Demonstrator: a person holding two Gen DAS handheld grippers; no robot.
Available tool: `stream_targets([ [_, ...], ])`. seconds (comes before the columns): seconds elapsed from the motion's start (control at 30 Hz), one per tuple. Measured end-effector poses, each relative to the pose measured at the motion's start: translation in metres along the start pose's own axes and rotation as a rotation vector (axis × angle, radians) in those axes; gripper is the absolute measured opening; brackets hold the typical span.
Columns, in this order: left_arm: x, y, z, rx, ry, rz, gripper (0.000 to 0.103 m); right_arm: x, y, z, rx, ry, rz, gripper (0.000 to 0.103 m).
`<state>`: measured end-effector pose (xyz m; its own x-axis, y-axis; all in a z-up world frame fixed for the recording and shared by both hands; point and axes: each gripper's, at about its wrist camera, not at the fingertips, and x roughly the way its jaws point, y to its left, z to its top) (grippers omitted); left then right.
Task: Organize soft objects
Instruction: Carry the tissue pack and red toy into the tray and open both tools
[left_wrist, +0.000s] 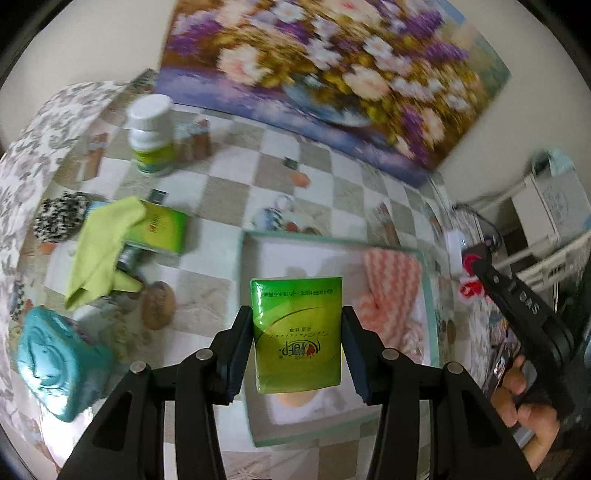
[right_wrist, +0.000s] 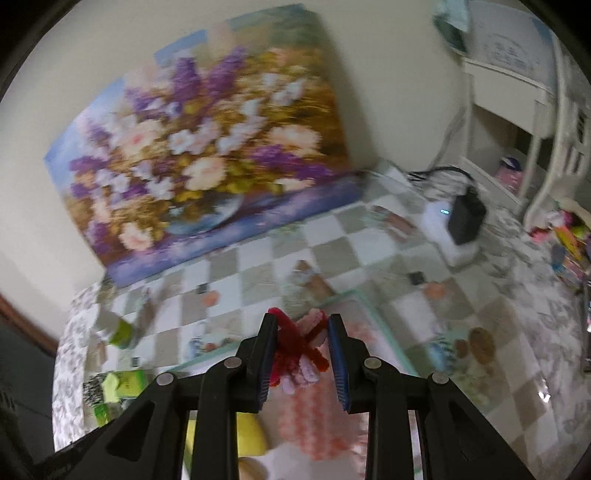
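Tissue pack (left_wrist: 296, 334) is clamped in our left tool (left_wrist: 295, 321) above the tray (left_wrist: 246, 295) near the worktop's front edge, right tool (right_wrist: 302, 347) grasping pipe cleaners (right_wrist: 300, 349), so we lower both gently before releasing.

A tray (left_wrist: 430, 295) was set on the surface (left_wrist: 229, 177), with a painting (left_wrist: 332, 74) propped behind it against the wall. A folded towel (left_wrist: 391, 291) was laid in the tray's right part. A tissue pack (left_wrist: 297, 332) was held above the tray. To the left, a cloth (left_wrist: 99, 251) was draped over a box (left_wrist: 162, 230), and a bottle (left_wrist: 151, 136) was stood farther back
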<state>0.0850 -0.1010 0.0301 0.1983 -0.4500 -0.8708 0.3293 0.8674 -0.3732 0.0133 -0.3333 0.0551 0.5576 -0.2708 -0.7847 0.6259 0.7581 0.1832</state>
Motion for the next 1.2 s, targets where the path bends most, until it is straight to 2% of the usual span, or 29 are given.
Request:
stream_targets([
  [0.13,0.023,-0.023,-0.013,0.048,0.08,-0.03,0.048,0.007,-0.016,-0.003,0.019,0.032,-0.048,0.03],
  [0.33,0.06,-0.038,-0.035,0.079,0.192,-0.01,0.049,0.039,-0.036,-0.016,0.067,0.161,-0.096,0.03],
  [0.57,0.091,-0.041,-0.052,0.09,0.272,0.018,0.049,0.08,-0.049,-0.04,0.114,0.308,-0.115,0.03],
  [0.7,0.1,-0.038,-0.057,0.082,0.29,0.018,0.049,0.088,-0.053,-0.047,0.125,0.343,-0.129,0.03],
  [1.2,0.104,-0.046,-0.056,0.103,0.3,0.047,0.049,0.093,-0.05,-0.049,0.103,0.365,-0.178,0.031],
])
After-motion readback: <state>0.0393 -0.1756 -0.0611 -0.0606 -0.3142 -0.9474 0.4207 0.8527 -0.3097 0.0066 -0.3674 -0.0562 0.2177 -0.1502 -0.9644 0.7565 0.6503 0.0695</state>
